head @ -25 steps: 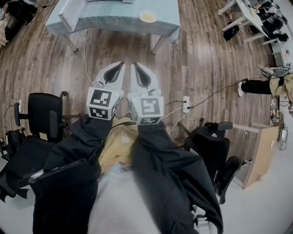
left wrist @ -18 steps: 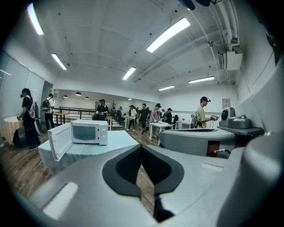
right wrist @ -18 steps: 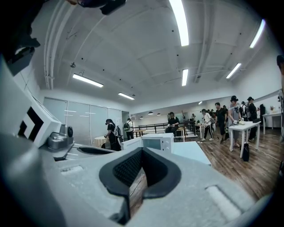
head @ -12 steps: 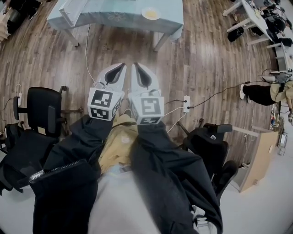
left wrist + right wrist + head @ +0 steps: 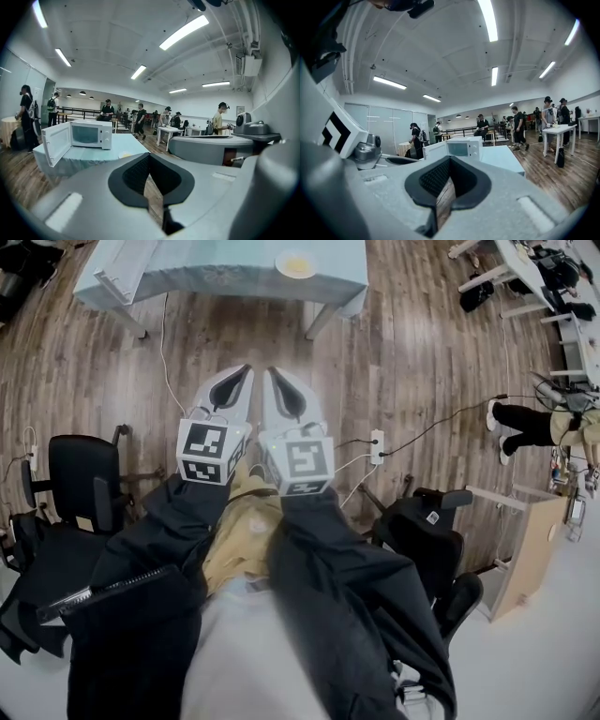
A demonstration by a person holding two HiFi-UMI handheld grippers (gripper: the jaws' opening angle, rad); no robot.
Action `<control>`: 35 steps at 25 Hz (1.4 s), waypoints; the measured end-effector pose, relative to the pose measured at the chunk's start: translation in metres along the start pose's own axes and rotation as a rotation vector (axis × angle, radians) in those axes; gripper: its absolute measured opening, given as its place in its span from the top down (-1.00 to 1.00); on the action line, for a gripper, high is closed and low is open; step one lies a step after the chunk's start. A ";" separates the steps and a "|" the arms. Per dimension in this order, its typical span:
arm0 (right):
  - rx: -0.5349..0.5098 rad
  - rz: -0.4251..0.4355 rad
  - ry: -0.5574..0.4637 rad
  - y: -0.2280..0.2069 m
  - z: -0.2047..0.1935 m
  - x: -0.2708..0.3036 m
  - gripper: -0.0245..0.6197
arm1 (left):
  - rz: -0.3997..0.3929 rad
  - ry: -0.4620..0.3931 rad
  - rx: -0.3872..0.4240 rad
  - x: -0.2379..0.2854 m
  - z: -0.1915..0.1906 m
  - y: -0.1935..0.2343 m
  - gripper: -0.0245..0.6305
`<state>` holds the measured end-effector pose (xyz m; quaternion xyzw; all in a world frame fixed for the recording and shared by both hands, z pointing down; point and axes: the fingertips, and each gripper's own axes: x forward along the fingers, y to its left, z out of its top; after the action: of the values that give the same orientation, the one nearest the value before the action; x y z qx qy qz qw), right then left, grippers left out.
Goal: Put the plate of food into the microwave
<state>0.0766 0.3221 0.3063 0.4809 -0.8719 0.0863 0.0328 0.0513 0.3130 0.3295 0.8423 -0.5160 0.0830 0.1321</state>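
The plate of food [image 5: 298, 263] is a small white plate with something yellow on it, on the light-blue clothed table [image 5: 234, 282] far ahead. In the left gripper view the white microwave [image 5: 86, 134] stands on that table with its door [image 5: 55, 143] swung open, and the plate [image 5: 125, 154] lies to its right. The right gripper view shows the same microwave [image 5: 461, 147]. My left gripper [image 5: 242, 376] and right gripper [image 5: 272, 379] are held side by side over the wood floor, well short of the table. Both are shut with nothing in them.
Black office chairs stand at the left [image 5: 84, 479] and at the right [image 5: 431, 531]. A power strip [image 5: 378, 451] with cables lies on the floor. A wooden cabinet [image 5: 530, 549] is at the right. People stand around other tables [image 5: 176, 133] behind.
The table and plate have slid a little toward the top edge of the head view. Both grippers stay together, shut.
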 end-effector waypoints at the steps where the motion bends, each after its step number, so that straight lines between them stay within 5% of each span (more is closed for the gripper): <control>1: 0.000 -0.011 0.000 -0.008 0.002 0.007 0.93 | -0.012 -0.001 0.002 0.010 0.004 0.001 0.93; 19: 0.011 -0.091 0.023 -0.079 0.028 0.173 0.93 | -0.099 0.027 0.007 0.154 0.057 0.102 0.93; 35: 0.040 -0.151 0.088 -0.111 0.015 0.242 0.93 | -0.148 0.083 -0.019 0.221 0.060 0.150 0.93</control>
<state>0.0412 0.0596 0.3386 0.5417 -0.8289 0.1219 0.0679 0.0178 0.0428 0.3541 0.8726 -0.4473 0.1031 0.1671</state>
